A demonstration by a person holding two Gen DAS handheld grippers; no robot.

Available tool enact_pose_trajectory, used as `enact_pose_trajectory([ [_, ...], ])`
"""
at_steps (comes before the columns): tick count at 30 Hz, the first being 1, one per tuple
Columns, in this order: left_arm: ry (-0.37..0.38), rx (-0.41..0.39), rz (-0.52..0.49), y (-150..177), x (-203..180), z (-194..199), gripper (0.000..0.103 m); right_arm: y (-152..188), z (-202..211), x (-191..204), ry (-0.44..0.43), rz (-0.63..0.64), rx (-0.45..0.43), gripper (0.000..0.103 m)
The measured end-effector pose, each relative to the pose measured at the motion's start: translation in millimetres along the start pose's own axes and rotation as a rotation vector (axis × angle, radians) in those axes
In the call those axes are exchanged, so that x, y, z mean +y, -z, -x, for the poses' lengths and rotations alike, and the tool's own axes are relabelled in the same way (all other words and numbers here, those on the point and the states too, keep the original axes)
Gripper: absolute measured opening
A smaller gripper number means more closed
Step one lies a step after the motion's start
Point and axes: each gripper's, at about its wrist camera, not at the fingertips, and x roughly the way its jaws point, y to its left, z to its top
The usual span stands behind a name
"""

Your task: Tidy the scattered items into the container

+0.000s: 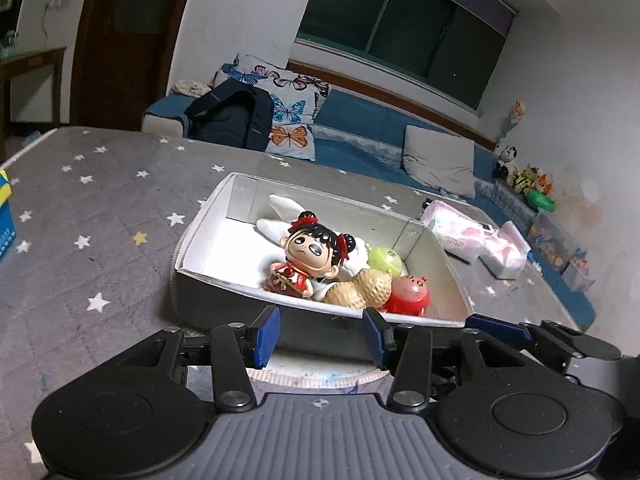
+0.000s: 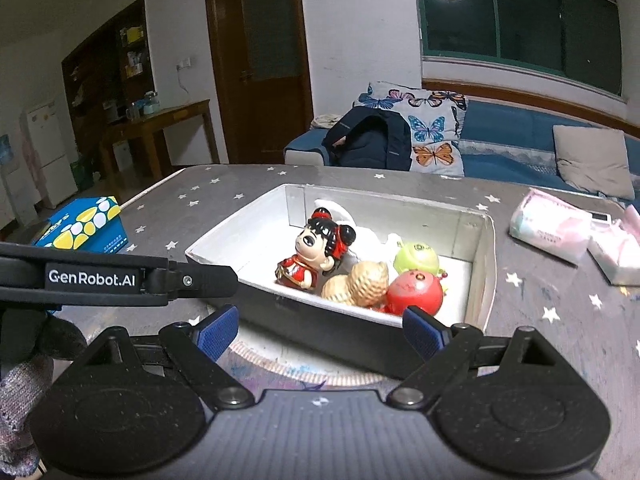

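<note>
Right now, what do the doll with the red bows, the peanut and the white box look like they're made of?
Doll: glossy hard plastic or vinyl, judging by highlights on its face. Peanut: probably moulded plastic or rubber, tan, with a ridged, slightly shiny shell. White box: likely matte cardboard, with thin walls and folded corners.

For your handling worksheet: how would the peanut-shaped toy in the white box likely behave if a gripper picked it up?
The peanut toy looks glossy and rounded, so it may slip from flat pads. Its narrower waist probably offers the surest grip. Leaning on the red round toy, it might roll once freed.
</note>
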Motion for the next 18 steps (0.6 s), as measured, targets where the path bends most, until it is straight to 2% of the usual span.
enact_pose_trajectory([
  [2,-0.003,-0.002,-0.004,3.1,-1.8,2.0,0.048,3.4,2.0,0.4,0.002,-0.002,0.0,0.1],
  [18,-0.036,0.025,-0.025,25.9,-9.7,2.7,0.048,25.7,3.1,-2.7,0.002,-0.047,0.033,0.103],
])
